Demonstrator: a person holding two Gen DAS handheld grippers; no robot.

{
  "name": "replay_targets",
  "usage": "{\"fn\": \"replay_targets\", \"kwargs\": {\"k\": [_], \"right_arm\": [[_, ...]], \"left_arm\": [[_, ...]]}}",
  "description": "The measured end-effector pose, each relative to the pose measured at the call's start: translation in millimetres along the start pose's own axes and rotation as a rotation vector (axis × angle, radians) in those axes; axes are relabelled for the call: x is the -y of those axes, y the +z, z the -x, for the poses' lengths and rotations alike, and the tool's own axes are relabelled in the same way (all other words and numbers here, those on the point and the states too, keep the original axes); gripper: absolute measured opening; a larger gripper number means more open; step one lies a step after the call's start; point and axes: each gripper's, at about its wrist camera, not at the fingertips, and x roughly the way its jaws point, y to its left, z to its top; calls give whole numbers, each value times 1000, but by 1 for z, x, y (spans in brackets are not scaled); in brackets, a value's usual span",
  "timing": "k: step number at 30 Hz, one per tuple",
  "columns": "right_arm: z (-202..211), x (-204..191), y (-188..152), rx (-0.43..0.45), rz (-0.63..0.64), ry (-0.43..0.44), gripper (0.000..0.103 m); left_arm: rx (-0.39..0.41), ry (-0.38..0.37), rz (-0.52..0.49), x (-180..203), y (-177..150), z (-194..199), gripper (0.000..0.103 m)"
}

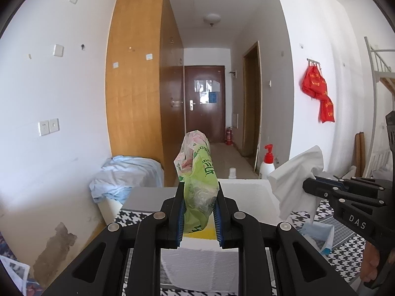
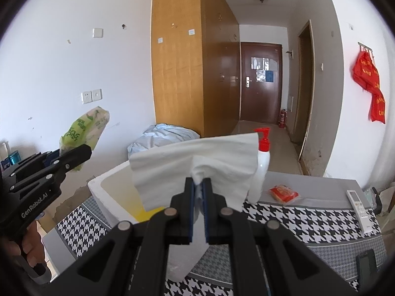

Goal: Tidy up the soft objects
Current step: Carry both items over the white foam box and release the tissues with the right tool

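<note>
My left gripper (image 1: 199, 192) is shut on a green and floral plastic tissue pack (image 1: 197, 172), held upright above the white foam box (image 1: 244, 187). The pack also shows in the right wrist view (image 2: 84, 128), with the left gripper (image 2: 74, 157) below it. My right gripper (image 2: 199, 185) is shut on a white tissue (image 2: 195, 160) that fans out above the foam box (image 2: 98, 192). In the left wrist view the right gripper (image 1: 311, 185) holds the tissue (image 1: 298, 180) at the right.
A houndstooth cloth (image 2: 296, 219) covers the table. On it stand a white pump bottle with a red top (image 2: 261, 162), a red snack packet (image 2: 284, 193) and a remote control (image 2: 358, 207). A blue cloth heap (image 1: 123, 175) lies beside the wooden wardrobe (image 1: 138, 86).
</note>
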Motion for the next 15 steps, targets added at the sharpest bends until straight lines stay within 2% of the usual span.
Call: {"fn": "replay_targets", "kwargs": {"k": [15], "right_arm": [[-31,-25,6,-62,49,20,9]], "left_arm": [[-1,51,32,-21,-5,1,21]]}}
